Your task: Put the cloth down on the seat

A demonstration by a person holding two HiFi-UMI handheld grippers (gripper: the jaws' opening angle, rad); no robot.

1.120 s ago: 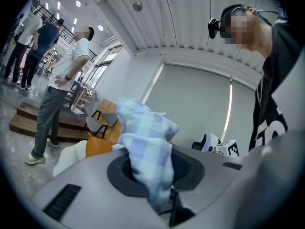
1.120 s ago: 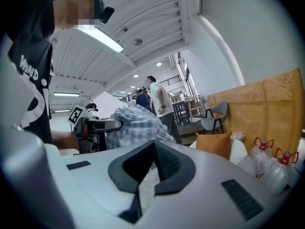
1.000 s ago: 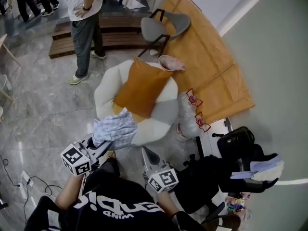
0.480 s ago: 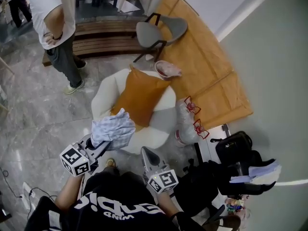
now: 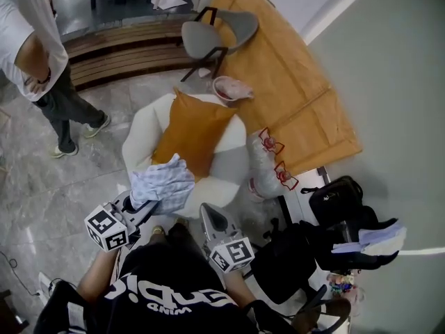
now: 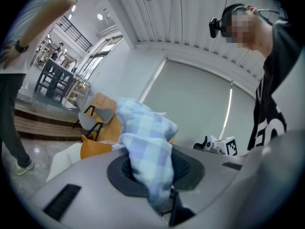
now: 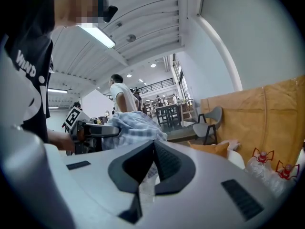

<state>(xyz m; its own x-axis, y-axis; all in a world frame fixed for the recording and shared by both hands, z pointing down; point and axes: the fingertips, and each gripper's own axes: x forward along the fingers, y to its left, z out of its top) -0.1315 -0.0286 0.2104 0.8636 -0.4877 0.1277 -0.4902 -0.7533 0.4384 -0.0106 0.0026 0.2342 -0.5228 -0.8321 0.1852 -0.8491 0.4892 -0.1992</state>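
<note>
A crumpled light-blue checked cloth hangs bunched from my left gripper, whose jaws are shut on it. It sits over the near left edge of the seat, a round white armchair with an orange cushion. In the left gripper view the cloth rises out between the dark pads and hides part of the chair. My right gripper is just right of the cloth, at the chair's near rim. Its jaws meet with nothing held. From the right gripper view I see the cloth beside it.
A person stands on the tiled floor at the upper left. Behind the armchair are a grey chair, a pink bundle and leaning cardboard sheets. Clear bags with red ties and a black bag crowd the right.
Both grippers have come closer to the armchair with the cloth still held, so it now overlaps the near rim. The bystander has shifted left in the picture.
</note>
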